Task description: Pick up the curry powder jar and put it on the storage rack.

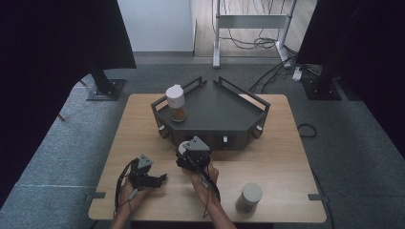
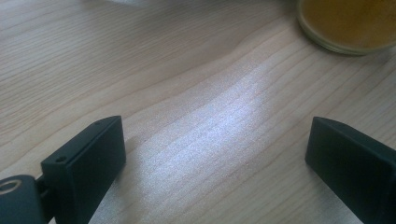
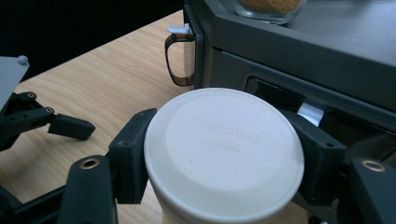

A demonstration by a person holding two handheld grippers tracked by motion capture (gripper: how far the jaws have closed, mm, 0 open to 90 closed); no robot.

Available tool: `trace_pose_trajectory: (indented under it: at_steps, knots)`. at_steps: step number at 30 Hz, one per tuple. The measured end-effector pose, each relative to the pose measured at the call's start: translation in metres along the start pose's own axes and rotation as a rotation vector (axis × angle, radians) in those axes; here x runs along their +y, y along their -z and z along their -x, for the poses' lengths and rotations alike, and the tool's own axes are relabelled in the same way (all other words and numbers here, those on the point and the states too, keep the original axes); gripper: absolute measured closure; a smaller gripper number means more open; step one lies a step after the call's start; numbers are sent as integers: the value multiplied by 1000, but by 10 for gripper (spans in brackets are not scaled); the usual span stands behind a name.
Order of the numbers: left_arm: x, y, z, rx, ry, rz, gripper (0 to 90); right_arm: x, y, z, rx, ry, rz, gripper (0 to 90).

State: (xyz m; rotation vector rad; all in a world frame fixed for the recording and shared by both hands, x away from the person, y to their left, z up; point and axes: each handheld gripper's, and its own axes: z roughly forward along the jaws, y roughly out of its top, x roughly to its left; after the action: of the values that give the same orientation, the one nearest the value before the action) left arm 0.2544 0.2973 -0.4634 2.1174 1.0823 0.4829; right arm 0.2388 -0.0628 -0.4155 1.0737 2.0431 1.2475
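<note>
My right hand-held gripper [image 3: 224, 154] clamps the white-lidded jar [image 3: 224, 149] just before the dark rack [image 1: 224, 112]; my left hand-held gripper [image 2: 215, 154] gapes empty over the bench [image 2: 187, 93].

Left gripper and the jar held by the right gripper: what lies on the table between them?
Nothing: the high view shows bare table between the left gripper and the jar.

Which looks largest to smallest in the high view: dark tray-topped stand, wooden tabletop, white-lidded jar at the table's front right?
1. Wooden tabletop.
2. Dark angular stand.
3. White-lidded jar, clearly smallest, even though it sits nearest the camera.
</note>
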Motion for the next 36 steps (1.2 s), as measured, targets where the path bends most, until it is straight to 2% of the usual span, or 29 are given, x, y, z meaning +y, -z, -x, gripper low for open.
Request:
trace_pose_trajectory:
  at_steps: [11,21,26,36]
  knots:
    - [0,0,0,-2,-1,0,47,2,1,-2,-6,-14,-7,330]
    - [0,0,0,-2,-2,0,47,3,3,0,19,-3,-7,330]
    - [0,0,0,-3,-1,1,47,7,9,2,26,2,3,330]
    - [0,0,0,-3,-3,-1,47,23,27,15,39,9,-1,330]
